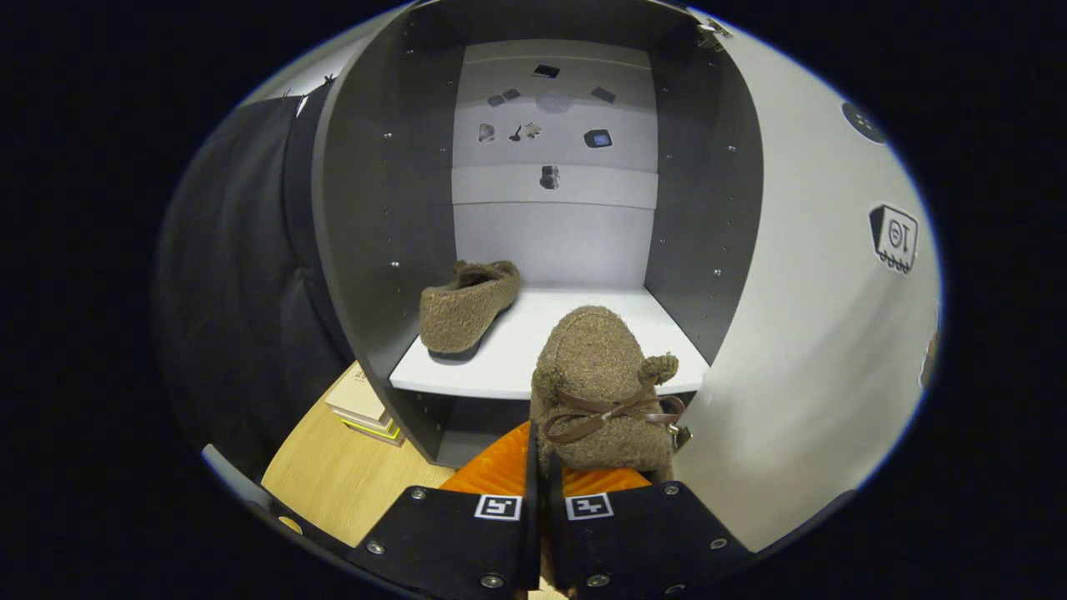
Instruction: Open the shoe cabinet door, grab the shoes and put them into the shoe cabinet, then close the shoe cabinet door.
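From where I stood, the shoe cabinet (367,250) was open, its door (800,350) swung out to the right and its grey side walls framing a white shelf (533,350). One fuzzy brown shoe (467,304) already lay on that shelf, over by the left wall, its toe pointing toward the front edge and its opening toward the back panel. A second brown shoe (602,392), of the same woolly stuff with a thin brown bow tied across it and a small pompom at its side, was held up just ahead of the gripper (542,467). The fingers were drawn close together and clamped on the near part of this shoe, which stood nearly upright above them, its far end reaching over the front edge of the shelf, right of the first shoe and near the open door. Below and left of the cabinet, a small stack of books (363,404) rested on the pale wooden floor (333,475), against the cabinet's lower corner. Several small dark objects clung to the white back panel (554,233) higher up; I could not tell what they were.
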